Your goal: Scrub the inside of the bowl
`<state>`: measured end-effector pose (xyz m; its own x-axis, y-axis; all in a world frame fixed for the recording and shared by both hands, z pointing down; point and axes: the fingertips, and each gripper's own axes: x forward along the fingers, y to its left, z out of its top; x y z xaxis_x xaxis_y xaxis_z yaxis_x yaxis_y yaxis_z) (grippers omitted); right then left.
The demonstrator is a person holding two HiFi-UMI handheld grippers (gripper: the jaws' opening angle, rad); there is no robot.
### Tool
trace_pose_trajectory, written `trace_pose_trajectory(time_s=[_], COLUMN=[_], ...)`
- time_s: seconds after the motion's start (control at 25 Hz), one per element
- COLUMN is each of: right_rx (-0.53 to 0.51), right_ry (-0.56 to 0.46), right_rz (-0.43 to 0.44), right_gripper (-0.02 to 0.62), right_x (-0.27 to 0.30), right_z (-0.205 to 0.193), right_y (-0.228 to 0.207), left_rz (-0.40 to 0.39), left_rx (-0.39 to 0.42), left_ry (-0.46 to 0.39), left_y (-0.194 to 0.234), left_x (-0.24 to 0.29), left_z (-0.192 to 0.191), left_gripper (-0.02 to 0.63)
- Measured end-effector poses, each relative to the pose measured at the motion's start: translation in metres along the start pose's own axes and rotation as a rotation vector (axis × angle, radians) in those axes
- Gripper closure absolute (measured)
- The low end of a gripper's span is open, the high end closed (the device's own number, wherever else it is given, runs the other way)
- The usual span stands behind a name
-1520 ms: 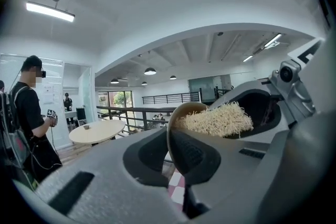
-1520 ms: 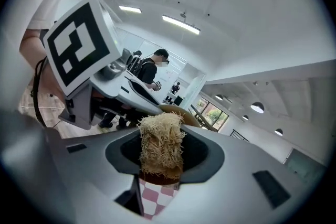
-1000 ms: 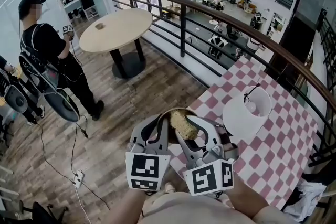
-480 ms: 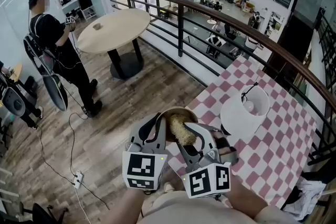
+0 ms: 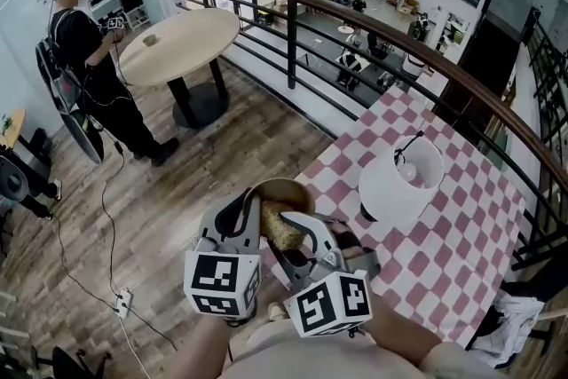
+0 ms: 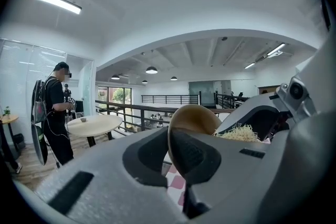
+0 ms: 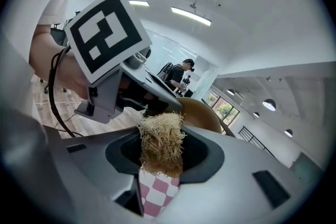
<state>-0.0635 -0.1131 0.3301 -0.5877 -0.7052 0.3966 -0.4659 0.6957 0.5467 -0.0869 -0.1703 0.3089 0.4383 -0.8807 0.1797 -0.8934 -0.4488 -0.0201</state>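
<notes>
The left tool (image 5: 252, 210) pinches the rim of the tan bowl (image 5: 289, 188), which is tipped sideways over the checked table's (image 5: 461, 222) near edge. The right tool (image 5: 306, 232) is clamped on a straw-coloured scrubber (image 5: 280, 225) at the bowl's mouth. Beyond stands a white lamp (image 5: 395, 184), then a railing (image 5: 355, 24).

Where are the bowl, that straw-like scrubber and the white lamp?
bowl (image 6: 193, 114): left gripper view, on its tan wall.
scrubber (image 7: 160, 141): right gripper view, middle of the fibre wad.
lamp (image 5: 389, 188): head view, side of its white shade.
</notes>
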Motion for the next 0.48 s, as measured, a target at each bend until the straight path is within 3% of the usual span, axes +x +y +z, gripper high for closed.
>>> trace_pose_trajectory(time_s=[0.2, 0.48], right_rx=[0.034, 0.116], right_ry=[0.01, 0.009], right_rz=[0.024, 0.068], right_gripper=[0.443, 0.443], right_x=[0.003, 0.005], right_z=[-0.007, -0.013], right_y=[-0.004, -0.008], left_rz=[0.004, -0.001], left_rx=[0.017, 0.144], left_ry=[0.006, 0.032], left_y=[-0.003, -0.014], left_x=[0.004, 0.001], left_z=[-0.005, -0.013], left_gripper=[0.581, 0.581])
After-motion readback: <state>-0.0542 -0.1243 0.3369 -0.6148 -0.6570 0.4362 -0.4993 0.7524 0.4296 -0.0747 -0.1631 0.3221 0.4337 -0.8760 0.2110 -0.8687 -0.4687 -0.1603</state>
